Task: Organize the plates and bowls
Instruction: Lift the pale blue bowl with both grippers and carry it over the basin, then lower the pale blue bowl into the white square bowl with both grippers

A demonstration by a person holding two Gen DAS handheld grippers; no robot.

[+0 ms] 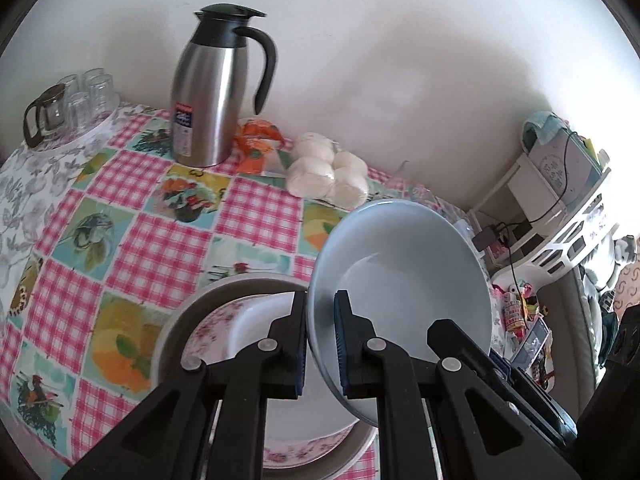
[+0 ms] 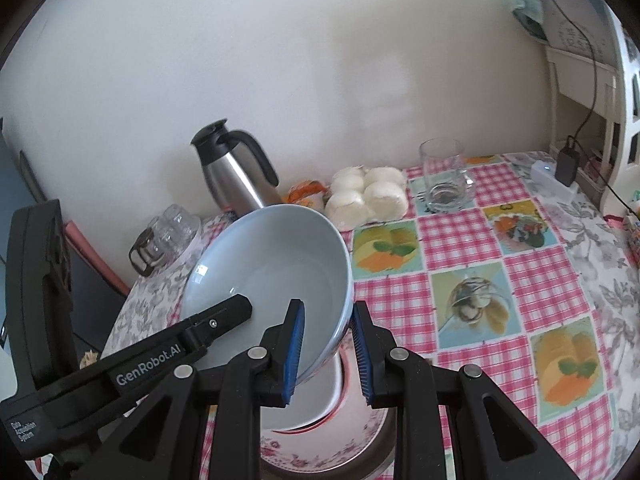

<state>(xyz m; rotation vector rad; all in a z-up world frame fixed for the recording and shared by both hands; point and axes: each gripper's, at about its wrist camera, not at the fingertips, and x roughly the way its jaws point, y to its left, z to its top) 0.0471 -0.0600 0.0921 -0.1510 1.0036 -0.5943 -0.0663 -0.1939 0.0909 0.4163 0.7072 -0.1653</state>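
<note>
A pale blue bowl (image 1: 404, 280) is held tilted above a stack of dishes: a white dish on a floral-rimmed plate (image 1: 208, 332) inside a grey metal basin (image 1: 172, 332). My left gripper (image 1: 320, 340) is shut on the bowl's rim, one finger inside and one outside. In the right wrist view the bowl (image 2: 276, 272) is gripped the same way on its other side by my right gripper (image 2: 326, 354), above the floral plate (image 2: 320, 452). The left gripper's arm reaches the bowl from the left in that view.
A steel thermos jug (image 1: 212, 92), an orange packet (image 1: 256, 148) and a bag of white buns (image 1: 328, 168) stand at the back by the wall. Glass cups and a small glass pot (image 1: 68, 108) sit far left. A glass mug (image 2: 444, 176) stands right. A white shelf (image 1: 560, 200) is at the right.
</note>
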